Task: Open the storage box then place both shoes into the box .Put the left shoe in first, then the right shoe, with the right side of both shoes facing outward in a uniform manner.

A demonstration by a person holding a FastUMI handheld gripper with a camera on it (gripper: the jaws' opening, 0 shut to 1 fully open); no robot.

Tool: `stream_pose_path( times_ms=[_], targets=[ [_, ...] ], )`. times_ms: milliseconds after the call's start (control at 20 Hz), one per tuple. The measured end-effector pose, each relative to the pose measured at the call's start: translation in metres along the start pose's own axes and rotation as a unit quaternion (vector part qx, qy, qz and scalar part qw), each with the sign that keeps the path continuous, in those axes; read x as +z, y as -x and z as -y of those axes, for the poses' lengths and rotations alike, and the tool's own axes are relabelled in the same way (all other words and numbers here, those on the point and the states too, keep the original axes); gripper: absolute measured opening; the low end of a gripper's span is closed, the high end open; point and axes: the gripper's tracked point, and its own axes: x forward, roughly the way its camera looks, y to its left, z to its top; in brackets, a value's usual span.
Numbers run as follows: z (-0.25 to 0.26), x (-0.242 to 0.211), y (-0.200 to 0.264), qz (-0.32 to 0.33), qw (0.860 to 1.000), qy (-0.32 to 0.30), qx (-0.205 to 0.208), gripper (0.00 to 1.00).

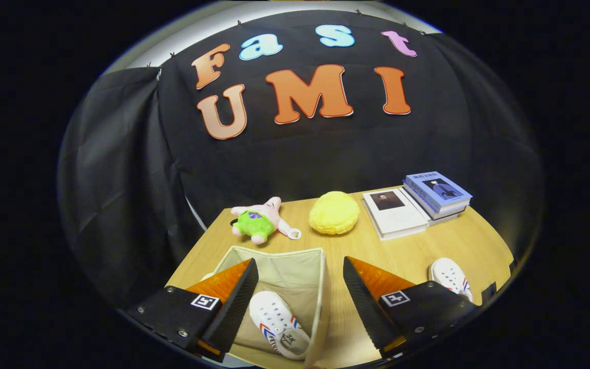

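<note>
1 shoe (279,324) lies in the box (320,287); the other shoe (449,277) on the table (469,241).

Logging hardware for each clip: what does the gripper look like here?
The gripper has two wedge-shaped fingers tapering forward, inner faces ribbed. Each sits on a dark block with visible screws and a square black-and-white marker. No cables visible.

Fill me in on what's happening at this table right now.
A person is packing shoes with handheld tongs, which hang open and hold nothing. The beige fabric storage box is open, and one white canvas sneaker with red and blue stripes already lies inside it, between the fingers. The second white sneaker sits on the wooden table just past the right finger. Beyond the box lie a pink starfish plush toy, a yellow round cushion and some stacked books.
</note>
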Motion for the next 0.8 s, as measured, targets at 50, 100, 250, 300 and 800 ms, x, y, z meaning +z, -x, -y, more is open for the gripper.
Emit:
stream_pose_path(
  times_ms=[50, 100, 250, 300, 800],
  targets=[
    [0.013, 0.003, 0.001, 0.003, 1.0, 0.001, -0.006, 0.99],
    [0.026, 0.005, 0.002, 0.003, 1.0, 0.004, -0.013, 0.99],
    [0.07, 0.007, 0.004, 0.006, 0.999, 0.012, -0.036, 0.99],
    [0.085, 0.007, 0.005, 0.008, 0.999, 0.012, -0.043, 0.99],
    [0.24, -0.032, 0.014, -0.015, 0.992, 0.007, -0.127, 0.99]
  ],
)
